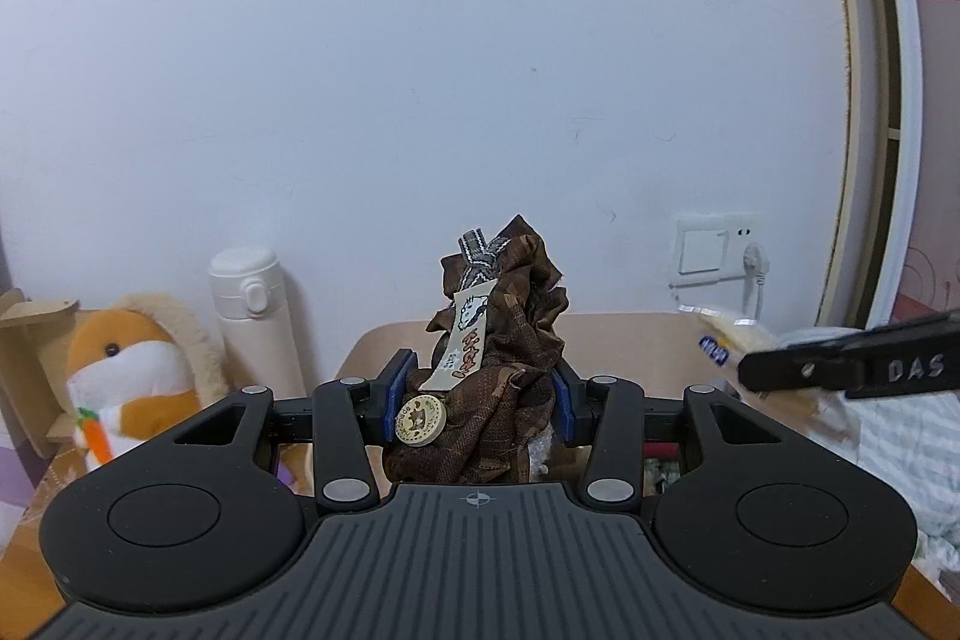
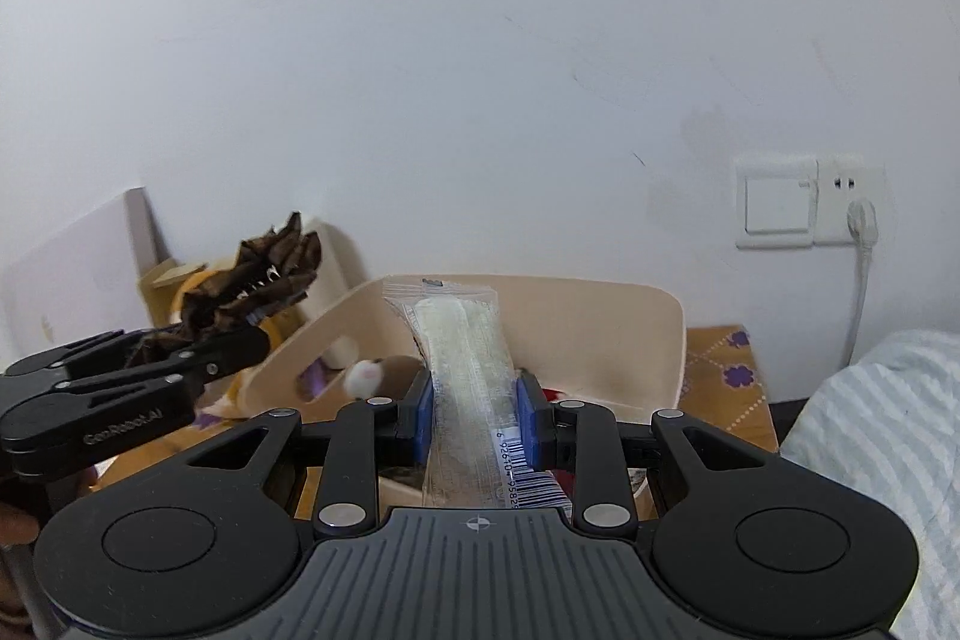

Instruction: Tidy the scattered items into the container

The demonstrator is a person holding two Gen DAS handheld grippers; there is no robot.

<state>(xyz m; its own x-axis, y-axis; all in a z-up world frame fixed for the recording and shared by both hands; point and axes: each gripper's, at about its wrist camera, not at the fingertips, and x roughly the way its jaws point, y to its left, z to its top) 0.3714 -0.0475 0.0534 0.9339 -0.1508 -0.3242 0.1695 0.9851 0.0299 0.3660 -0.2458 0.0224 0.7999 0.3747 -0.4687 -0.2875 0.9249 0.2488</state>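
Scrunchie [image 1: 498, 340], brown, clamped between blue pads [image 1: 398, 388] of left gripper [image 1: 480, 394], standing upright above beige bin [image 1: 612, 334]; cream tag and round button hanging at its front. Snack packet [image 2: 468, 376], clear wrap with barcode, pinched between pads [image 2: 525, 412] of right gripper [image 2: 473, 421], held over bin [image 2: 600, 334], tip pointing toward far rim. Both held aloft, well apart side by side, neither touching bin. Inside bin: small items, too hidden to name. Hamster plush [image 1: 126, 370] and white flask [image 1: 255, 316] left of bin, against wall. Socket [image 2: 810, 202] with plug on wall at right; striped bedding [image 2: 870, 430] below it.
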